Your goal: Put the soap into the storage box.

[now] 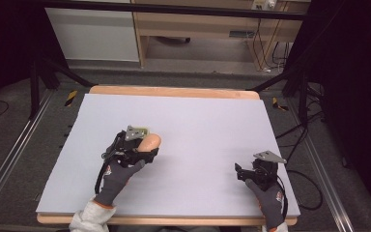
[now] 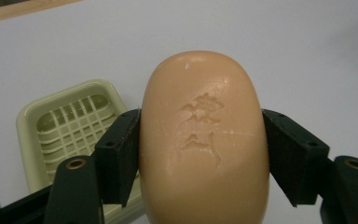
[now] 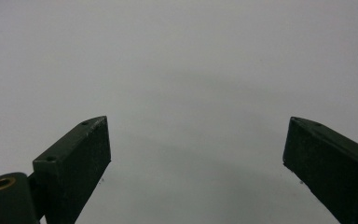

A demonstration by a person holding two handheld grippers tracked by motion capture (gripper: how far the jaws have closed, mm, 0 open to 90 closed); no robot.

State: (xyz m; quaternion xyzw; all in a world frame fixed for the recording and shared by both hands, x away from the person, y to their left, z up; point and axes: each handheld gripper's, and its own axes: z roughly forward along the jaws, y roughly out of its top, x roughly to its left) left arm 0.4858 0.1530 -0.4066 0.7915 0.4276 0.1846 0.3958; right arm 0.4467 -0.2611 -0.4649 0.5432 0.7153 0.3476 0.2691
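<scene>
Soap bar: an oval, peach-coloured soap bar [image 2: 204, 140] with stamped characters on its upper face, held clear of the table's left half, nearer the near edge than the far one; in the high view it shows as a rounded orange shape [image 1: 149, 142] ahead of the hand.
Left gripper: the left gripper [image 2: 200, 158] is clamped on the soap bar, one black jaw pressed flat to each long side at about the middle of the bar.
Soap dish: a pale green soap dish [image 2: 70, 121] with a slotted grid floor lies on the table just beside and beyond the soap, at the left in the left gripper view; its tray looks empty. In the high view a corner of it [image 1: 146, 129] peeks out past the gripper's grey plate.
Step in hand: by my reading, carrying the soap to the dish and setting it on the grid.
How to do it well: keep the squeeze even, since soap is slick and may slide out of the jaws; bring the bar's long axis in line with the dish's long side, centre it over the grid, lower until it rests there, and only then part the jaws. Avoid catching the near rim with the lower jaw, as a light dish would likely skid.
Right gripper: the right gripper [image 3: 196, 154] has its jaws wide apart with nothing between them, over bare surface near the table's near right corner [image 1: 251, 173], well apart from the soap.
Table: a pale grey mat [image 1: 198, 121] covers a wood-edged table.
</scene>
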